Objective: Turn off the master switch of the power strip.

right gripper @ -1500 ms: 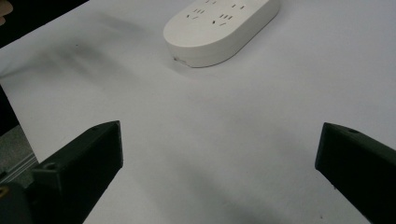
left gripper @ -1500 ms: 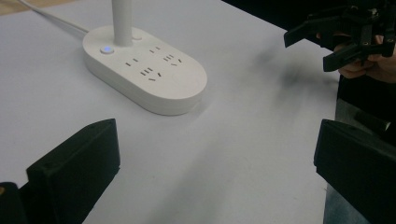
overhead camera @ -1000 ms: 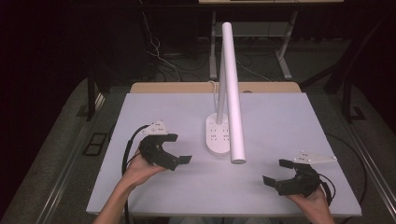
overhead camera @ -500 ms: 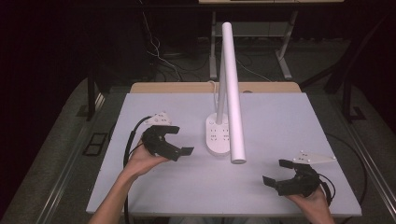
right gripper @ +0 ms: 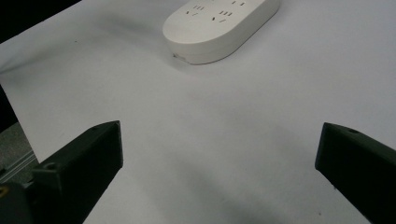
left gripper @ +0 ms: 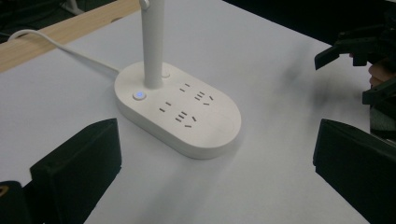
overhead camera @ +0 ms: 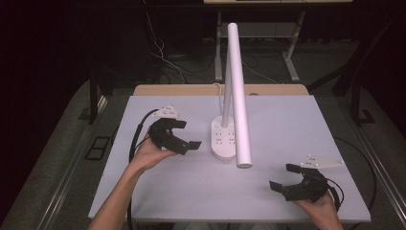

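Sitting under everything is a big white table with a strip of light wood along its far edge. Roughly mid-table stands a white desk lamp: the long tube head slants forward over the tabletop, and its thin stem rises out of an oval white base that doubles as a power strip, with socket slots on top. A small round button next to the stem glows bluish. A white cord runs off the back of the base toward the wooden strip.

The left gripper is held just left of the base, near it but not touching, black jaws wide apart and aimed at it, nothing between them. Its black cable loops back over the table edge, and the grey plate sits on top.

The right gripper is down by the near right corner, well away from the lamp, jaws also spread wide and empty, hovering over bare tabletop. From the left gripper view you can spot it off to the right.
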`<state>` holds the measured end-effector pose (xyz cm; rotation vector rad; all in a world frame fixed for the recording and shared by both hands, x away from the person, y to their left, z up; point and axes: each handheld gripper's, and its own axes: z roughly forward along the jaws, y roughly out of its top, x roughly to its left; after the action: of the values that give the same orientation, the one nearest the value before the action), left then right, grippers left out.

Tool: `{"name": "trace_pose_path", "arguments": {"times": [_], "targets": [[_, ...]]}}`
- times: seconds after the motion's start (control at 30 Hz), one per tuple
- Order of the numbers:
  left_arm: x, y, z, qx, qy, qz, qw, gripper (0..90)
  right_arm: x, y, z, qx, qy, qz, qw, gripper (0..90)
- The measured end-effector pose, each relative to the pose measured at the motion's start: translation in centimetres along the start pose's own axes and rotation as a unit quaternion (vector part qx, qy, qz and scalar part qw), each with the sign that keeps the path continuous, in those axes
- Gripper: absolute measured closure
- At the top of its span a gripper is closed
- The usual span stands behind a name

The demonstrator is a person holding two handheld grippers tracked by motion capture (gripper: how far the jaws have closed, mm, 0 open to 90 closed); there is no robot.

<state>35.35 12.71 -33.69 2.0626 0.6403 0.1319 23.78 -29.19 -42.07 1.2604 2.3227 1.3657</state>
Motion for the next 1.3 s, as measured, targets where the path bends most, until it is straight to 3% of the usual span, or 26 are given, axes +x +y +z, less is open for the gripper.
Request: {"name": "trace_pose_path", "arguments": {"times": [0.73, 1.0, 1.3], "targets": [[2.1, 2.5, 1.2, 0.012, 0.010, 0.004, 0.9999, 0.1, -0.1, -0.1, 0.0, 0.001, 0.000, 0.001, 1.0000, 0.4], [2.9, 3.4, 1.6, 0.008, 0.018, -0.011, 0.9997, 0.1, -0.1, -0.1, 0.1, 0.001, 0.000, -0.001, 1.0000, 0.4], [3.7, 4.2, 2.8, 0.012, 0.023, -0.011, 0.9996, 0.0, -0.2, -0.1, 0.1, 0.002, 0.001, 0.001, 1.0000, 0.4]]}}
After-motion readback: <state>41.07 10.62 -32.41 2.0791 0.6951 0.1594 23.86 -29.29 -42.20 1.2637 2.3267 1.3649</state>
